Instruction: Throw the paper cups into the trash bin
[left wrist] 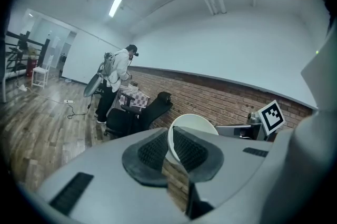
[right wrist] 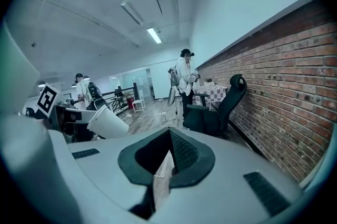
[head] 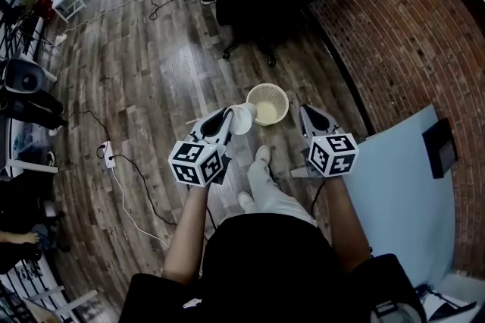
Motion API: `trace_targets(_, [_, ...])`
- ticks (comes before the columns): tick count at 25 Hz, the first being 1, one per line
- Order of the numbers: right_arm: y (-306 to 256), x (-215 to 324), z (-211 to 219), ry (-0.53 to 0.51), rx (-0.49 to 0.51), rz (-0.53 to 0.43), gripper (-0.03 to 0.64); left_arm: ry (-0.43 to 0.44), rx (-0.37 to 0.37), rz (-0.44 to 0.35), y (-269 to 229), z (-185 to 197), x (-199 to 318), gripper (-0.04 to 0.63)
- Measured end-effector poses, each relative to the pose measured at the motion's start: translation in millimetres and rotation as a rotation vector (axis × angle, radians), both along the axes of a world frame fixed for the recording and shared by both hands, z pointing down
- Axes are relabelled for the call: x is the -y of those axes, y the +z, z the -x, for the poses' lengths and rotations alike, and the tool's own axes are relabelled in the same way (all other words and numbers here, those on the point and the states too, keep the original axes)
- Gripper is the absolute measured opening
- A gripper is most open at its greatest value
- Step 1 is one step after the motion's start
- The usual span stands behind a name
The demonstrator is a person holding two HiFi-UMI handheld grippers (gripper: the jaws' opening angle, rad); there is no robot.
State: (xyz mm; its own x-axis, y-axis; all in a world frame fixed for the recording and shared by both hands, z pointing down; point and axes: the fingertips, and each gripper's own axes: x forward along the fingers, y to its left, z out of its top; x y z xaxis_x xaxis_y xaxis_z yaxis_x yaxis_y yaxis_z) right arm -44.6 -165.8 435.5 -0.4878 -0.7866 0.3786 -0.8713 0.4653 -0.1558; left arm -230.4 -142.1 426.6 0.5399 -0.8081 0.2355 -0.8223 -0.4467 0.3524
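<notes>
Paper cup (head: 242, 120) sits clamped in the forward-stretched left hand-held gripper (head: 229, 117) beside the trash bin (head: 283, 97); right hand-held gripper (head: 307, 111) closed, empty.

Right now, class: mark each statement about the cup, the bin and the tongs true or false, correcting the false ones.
1. The left tongs grip a paper cup by its rim. True.
2. The trash bin stands on a table. False: it stands on the wooden floor.
3. The right tongs hold a second cup. False: nothing is between them.
4. A brick wall runs along one side of the room. True.
5. The cup lies inside the bin. False: it is held in the tongs, next to the bin.
</notes>
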Motion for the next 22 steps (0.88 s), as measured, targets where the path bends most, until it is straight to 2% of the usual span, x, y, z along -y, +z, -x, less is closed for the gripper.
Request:
trace_targets(6, [1, 26, 11, -0.01, 0.031, -0.006, 0.003, -0.006, 0.019, 0.003, 4, 10, 24, 0.04])
trace_targets(14, [-3, 85, 1, 0.019, 0.075, -0.01, 0.003, 0.031, 0.046, 0.004, 4, -6, 79, 0.04])
trace_targets(22, [9, 148, -13, 0.048, 0.079, 0.009, 0.003, 0.059, 0.032, 0.018, 7, -21, 148, 0.04])
